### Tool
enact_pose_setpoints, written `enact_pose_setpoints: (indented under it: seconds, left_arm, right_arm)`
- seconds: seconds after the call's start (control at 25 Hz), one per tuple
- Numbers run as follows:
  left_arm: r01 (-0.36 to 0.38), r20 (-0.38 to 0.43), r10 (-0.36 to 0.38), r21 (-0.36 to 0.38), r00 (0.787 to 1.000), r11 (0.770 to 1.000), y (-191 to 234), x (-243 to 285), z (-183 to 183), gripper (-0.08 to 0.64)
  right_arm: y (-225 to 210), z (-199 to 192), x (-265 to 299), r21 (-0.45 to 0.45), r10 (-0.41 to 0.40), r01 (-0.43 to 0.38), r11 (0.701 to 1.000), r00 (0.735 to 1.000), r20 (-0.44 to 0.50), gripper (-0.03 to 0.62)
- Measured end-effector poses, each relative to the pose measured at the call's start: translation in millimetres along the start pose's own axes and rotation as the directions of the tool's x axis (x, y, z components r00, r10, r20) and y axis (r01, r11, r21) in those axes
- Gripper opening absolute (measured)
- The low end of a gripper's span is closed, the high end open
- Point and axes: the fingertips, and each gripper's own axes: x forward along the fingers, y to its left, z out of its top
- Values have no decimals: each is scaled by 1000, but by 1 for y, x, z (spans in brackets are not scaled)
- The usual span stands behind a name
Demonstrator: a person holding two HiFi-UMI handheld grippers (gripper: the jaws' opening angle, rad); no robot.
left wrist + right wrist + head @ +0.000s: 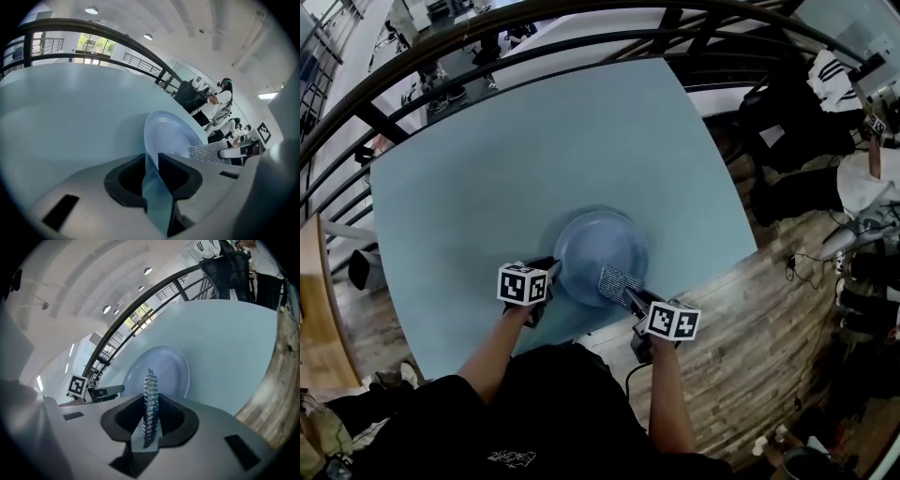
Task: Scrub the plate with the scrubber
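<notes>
Pinching the rim of the plate [595,246] on the table [478,159] with the left gripper [551,272]; clenching the scrubber [617,280] in the right gripper [630,298] — over the plate's near-right edge.

The left forearm [495,349] and right forearm [667,403] are held bare and extended away from the near side. The left gripper [553,270] is clamped on the rim of the plate [600,242]. The right gripper [630,298], to its right, is closed on the scrubber [617,279].

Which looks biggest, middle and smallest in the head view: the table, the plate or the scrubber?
1. table, biggest by far
2. plate, middle
3. scrubber, smallest, at the plate's near edge
</notes>
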Motion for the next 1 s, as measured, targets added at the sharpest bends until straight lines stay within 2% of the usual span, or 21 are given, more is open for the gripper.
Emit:
enact_pose_setpoints:
  seconds: [0.32, 0.44, 0.68, 0.88, 1.0]
  left_arm:
    - [9, -49, -15, -117, 999, 993, 1, 5, 0, 78]
    - [5, -75, -15, -128, 997, 992, 2, 7, 0, 75]
    - [-16, -103, 1, -150, 995, 989, 1, 11, -1, 63]
    - [-17, -111, -10, -243, 994, 970, 2, 15, -2, 52]
    - [-13, -121, -19, -259, 993, 966, 2, 16, -2, 50]
  right_arm:
    - [-7, 3, 15, -1, 10, -10, 1000, 995, -95, 87]
    - [-7, 7, 20, -18, 21, -23, 1000, 992, -126, 88]
    - [-7, 8, 24, -16, 28, -31, 999, 990, -140, 89]
    - [-10, 7, 25, -14, 30, -32, 999, 988, -149, 88]
    - [-9, 8, 29, -19, 37, -40, 999, 987, -159, 89]
